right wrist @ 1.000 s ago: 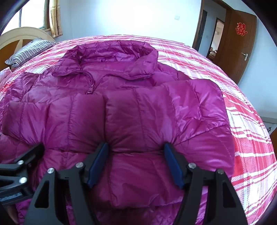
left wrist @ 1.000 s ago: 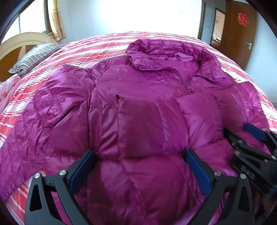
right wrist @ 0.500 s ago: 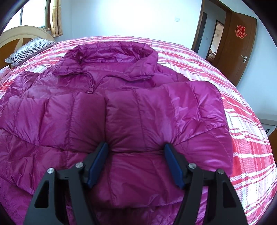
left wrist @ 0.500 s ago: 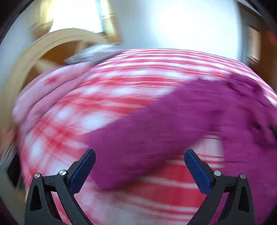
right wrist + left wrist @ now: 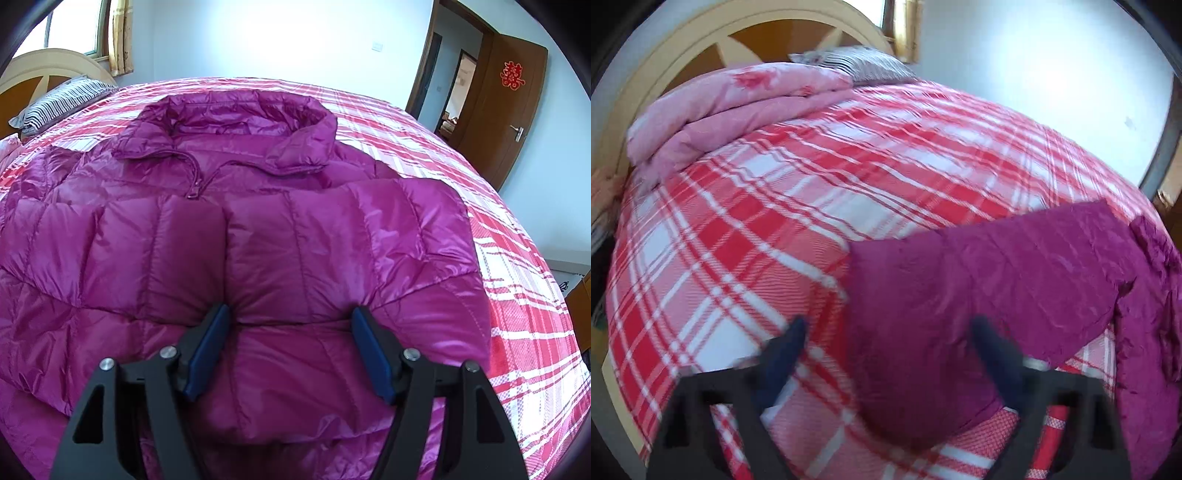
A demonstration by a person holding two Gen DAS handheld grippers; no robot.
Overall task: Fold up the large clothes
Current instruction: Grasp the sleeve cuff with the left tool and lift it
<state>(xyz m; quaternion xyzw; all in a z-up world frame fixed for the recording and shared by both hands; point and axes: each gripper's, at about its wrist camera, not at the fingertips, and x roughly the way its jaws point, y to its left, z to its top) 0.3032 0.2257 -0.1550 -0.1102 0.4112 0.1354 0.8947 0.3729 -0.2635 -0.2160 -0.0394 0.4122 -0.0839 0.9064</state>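
A magenta quilted down jacket is spread face up on a bed covered with a red-and-white plaid sheet. In the right wrist view the jacket fills most of the frame, with its collar toward the top centre and its zipper pull just below it. The right gripper is seen at the lower centre, its blue-padded fingers set apart and pressed down into the puffy fabric, with a bulge of jacket between them; whether the pads actually squeeze the cloth cannot be told.

In the left wrist view the picture is blurred by motion. A jacket sleeve is laid out across the sheet from the right edge toward the lower centre, and its cuff end is located between the fingers of the left gripper. The jaws are closing around that sleeve end — the right-hand finger is seen against the fabric, while the left-hand finger is still separated from it by a strip of plaid sheet.

At the upper left of this view a folded pink quilt is shown, with a striped pillow behind it and a curved wooden headboard beyond. In the right wrist view a brown door is visible at the upper right — a red paper ornament is fixed to it.
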